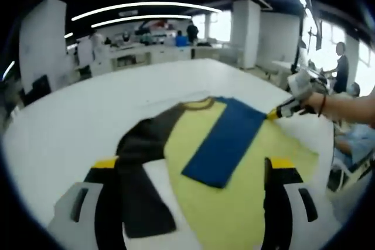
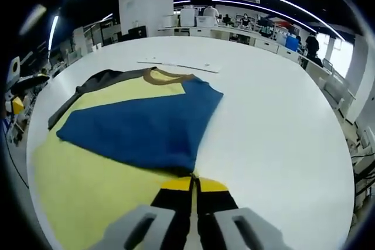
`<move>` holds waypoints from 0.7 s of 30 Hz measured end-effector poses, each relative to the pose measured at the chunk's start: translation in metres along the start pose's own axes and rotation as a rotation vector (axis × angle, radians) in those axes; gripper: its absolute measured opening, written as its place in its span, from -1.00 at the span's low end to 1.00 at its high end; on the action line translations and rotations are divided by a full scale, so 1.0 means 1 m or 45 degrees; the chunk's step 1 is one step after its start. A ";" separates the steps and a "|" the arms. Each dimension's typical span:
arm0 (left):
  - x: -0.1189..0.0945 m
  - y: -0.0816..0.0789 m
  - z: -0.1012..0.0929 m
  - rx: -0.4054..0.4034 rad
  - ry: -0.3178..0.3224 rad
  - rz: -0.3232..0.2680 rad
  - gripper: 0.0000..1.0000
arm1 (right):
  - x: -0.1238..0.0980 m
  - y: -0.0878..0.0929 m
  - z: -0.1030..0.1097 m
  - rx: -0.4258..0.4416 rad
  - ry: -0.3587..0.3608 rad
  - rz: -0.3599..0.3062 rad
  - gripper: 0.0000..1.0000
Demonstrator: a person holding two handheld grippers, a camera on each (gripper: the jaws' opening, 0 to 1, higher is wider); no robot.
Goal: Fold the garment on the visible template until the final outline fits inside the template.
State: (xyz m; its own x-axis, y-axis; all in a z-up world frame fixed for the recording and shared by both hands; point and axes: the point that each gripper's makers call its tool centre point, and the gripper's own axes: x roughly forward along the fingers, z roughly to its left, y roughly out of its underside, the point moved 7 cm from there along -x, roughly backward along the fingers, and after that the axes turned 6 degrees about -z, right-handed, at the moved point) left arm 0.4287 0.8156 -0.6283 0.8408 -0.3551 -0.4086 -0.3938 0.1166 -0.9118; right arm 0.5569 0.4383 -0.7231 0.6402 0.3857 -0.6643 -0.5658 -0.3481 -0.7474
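Your left gripper (image 1: 190,171) hangs over the near end of the garment (image 1: 234,203) with its jaws spread wide and nothing between them; the dark sleeve (image 1: 140,185) lies under and between the tips. Your right gripper (image 2: 193,187) has its yellow-tipped jaws pressed together right at the edge of the blue sleeve (image 2: 146,127), where that sleeve lies folded across the yellow body; whether cloth is actually pinched there you cannot tell. In the left gripper view the same gripper (image 1: 287,108) comes in from the right, held in your hand (image 1: 313,100), at the far end of the blue panel.

The shirt lies flat on the white table (image 2: 281,121), brown collar (image 2: 167,75) at the far end and the dark sleeve trailing off to one side. Just beyond the collar a thin white strip (image 2: 179,64) lies on the table, apart from the cloth.

Past the table edge are rows of white workbenches (image 1: 152,54) with people standing at them, white pillars (image 2: 146,1) and long ceiling light strips (image 1: 140,7). A person (image 1: 340,65) stands by the bright windows.
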 end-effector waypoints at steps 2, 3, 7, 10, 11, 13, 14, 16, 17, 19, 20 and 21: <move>-0.001 0.002 0.001 -0.007 -0.007 0.008 0.91 | 0.000 0.000 -0.003 -0.013 0.009 0.005 -1.00; -0.002 0.003 0.002 -0.013 -0.013 0.008 0.91 | -0.001 0.001 -0.005 -0.018 0.012 0.011 -1.00; -0.005 0.006 0.007 -0.034 -0.021 0.003 0.89 | -0.002 0.002 -0.012 -0.002 0.021 0.022 -1.00; -0.007 0.011 0.013 -0.037 -0.034 0.020 0.88 | -0.003 0.002 -0.013 -0.003 0.033 0.029 -1.00; -0.008 0.012 0.014 -0.040 -0.038 0.022 0.88 | -0.003 0.002 -0.014 -0.012 0.033 0.031 -1.00; -0.010 0.014 0.016 -0.046 -0.042 0.023 0.87 | -0.003 0.003 -0.015 -0.021 0.031 0.028 -1.00; -0.011 0.014 0.017 -0.048 -0.044 0.022 0.86 | -0.004 0.003 -0.015 -0.029 0.024 0.028 -1.00; -0.012 0.018 0.020 -0.054 -0.053 0.027 0.84 | -0.003 0.003 -0.014 -0.079 -0.003 0.025 -1.00; -0.012 0.019 0.022 -0.055 -0.059 0.029 0.83 | -0.002 0.003 -0.015 -0.059 0.004 0.014 -0.93; -0.013 0.024 0.026 -0.058 -0.085 0.043 0.80 | -0.006 -0.001 -0.015 -0.046 0.011 -0.014 -0.69; -0.014 0.027 0.028 -0.058 -0.091 0.052 0.79 | -0.009 -0.006 -0.013 -0.047 0.002 -0.049 -0.53; -0.015 0.029 0.030 -0.058 -0.096 0.058 0.78 | -0.009 -0.009 -0.012 -0.044 -0.001 -0.065 -0.43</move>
State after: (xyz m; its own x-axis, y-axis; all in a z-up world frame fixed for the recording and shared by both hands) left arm 0.4163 0.8521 -0.6499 0.8466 -0.2796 -0.4529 -0.4471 0.0879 -0.8901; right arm 0.5624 0.4279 -0.7101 0.6675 0.4041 -0.6254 -0.5143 -0.3571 -0.7797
